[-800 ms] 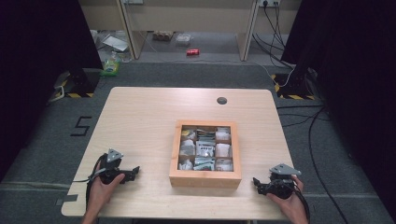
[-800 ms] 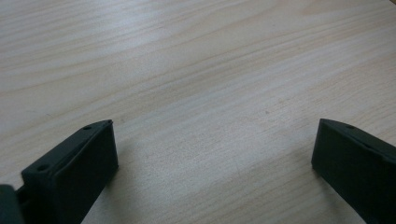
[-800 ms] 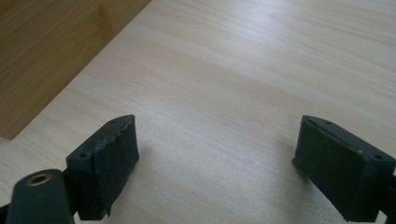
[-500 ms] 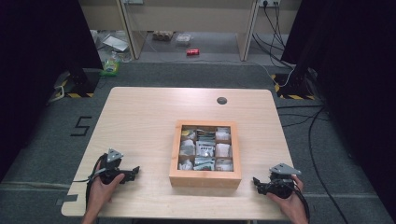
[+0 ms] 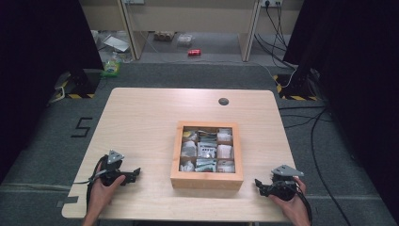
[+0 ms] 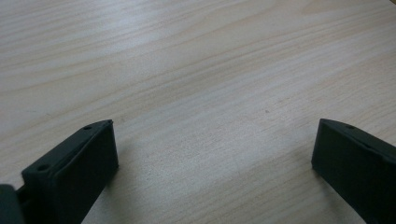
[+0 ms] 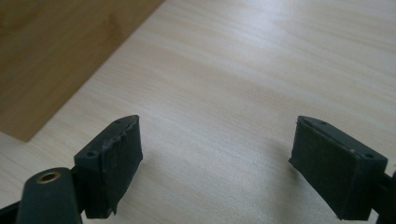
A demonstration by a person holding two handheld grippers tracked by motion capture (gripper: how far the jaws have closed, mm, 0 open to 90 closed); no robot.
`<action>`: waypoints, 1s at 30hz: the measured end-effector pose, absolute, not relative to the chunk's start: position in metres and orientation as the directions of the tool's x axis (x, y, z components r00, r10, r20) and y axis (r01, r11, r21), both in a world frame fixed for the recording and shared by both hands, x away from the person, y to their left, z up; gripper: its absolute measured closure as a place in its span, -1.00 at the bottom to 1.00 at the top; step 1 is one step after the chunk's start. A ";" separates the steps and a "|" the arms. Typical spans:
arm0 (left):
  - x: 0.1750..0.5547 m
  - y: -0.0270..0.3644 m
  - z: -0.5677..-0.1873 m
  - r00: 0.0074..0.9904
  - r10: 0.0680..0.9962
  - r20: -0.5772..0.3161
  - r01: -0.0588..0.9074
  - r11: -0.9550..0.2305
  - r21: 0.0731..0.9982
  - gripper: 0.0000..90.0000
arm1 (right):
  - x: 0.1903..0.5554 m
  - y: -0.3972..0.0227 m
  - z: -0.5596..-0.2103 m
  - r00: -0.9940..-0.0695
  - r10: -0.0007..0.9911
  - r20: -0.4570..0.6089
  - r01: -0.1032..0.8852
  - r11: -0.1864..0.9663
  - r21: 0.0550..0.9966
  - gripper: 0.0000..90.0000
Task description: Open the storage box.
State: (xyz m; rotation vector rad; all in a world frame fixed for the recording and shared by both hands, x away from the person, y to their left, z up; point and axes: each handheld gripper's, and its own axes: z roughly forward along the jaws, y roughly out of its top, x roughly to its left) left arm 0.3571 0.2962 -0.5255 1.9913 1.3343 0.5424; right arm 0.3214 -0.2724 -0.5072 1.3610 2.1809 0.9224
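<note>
Nothing has moved since the earlier frames: your left tool (image 5: 134,173) at lower left and right tool (image 5: 259,184) at lower right rest on the bench (image 5: 141,122), jaws wide, empty; wooden box (image 5: 207,180) sits between them, lower centre

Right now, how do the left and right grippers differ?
The left gripper sits at the table's near left, farther from the wooden box; the right gripper sits at the near right, closer to it. The left points right, the right points left. Both are open, empty, low over the table.
</note>
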 end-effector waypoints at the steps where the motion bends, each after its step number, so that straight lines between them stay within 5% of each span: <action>1: 0.357 0.296 -0.525 0.390 0.920 -0.026 0.641 -0.252 0.725 -1.00 | 0.321 -0.272 -0.507 -0.441 0.898 0.004 0.628 0.305 0.716 -0.63; 30: 0.357 0.296 -0.525 0.391 0.920 -0.025 0.641 -0.252 0.725 -1.00 | 0.283 -0.235 -0.470 -0.573 0.818 0.055 0.529 0.318 0.787 -0.56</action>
